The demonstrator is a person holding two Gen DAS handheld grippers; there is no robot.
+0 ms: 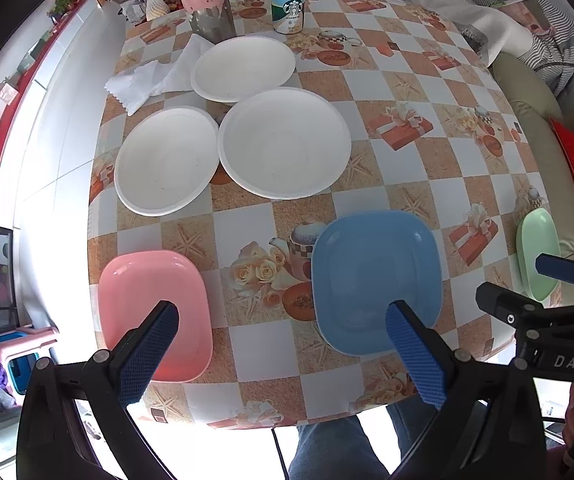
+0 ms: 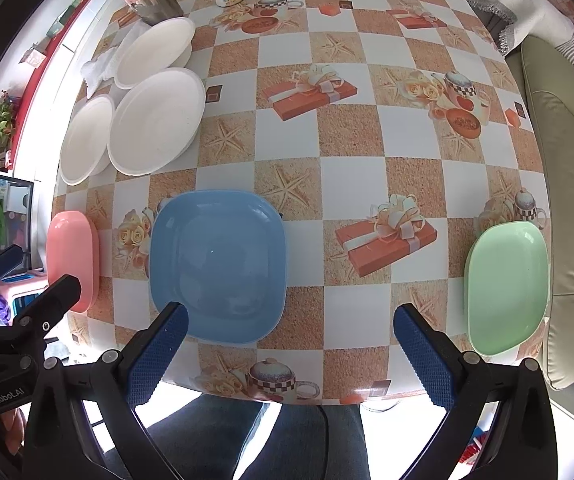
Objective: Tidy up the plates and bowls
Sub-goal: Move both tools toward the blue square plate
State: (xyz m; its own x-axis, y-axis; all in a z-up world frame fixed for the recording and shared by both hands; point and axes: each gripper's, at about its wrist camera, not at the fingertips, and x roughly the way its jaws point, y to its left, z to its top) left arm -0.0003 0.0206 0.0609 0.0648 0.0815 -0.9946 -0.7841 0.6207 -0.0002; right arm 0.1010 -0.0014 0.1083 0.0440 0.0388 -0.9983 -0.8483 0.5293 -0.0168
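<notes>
Three square plates lie along the table's near edge: pink plate (image 1: 155, 312) (image 2: 73, 258) at the left, blue plate (image 1: 377, 280) (image 2: 219, 264) in the middle, green plate (image 1: 537, 252) (image 2: 507, 286) at the right. Three round white plates (image 1: 285, 142) (image 2: 157, 120) sit in a cluster at the far left. My left gripper (image 1: 283, 356) hovers open over the near edge, between the pink and blue plates. My right gripper (image 2: 291, 360) is open too, between the blue and green plates. Neither holds anything.
A patterned cloth covers the table (image 2: 351, 184). At the far end stand a metal cup with peeling pink paint (image 1: 207, 0), a Starbucks bottle (image 1: 287, 2) and a white napkin (image 1: 155, 76). A beige cushioned seat (image 2: 559, 200) borders the right side. A person's legs (image 2: 287, 440) sit below the near edge.
</notes>
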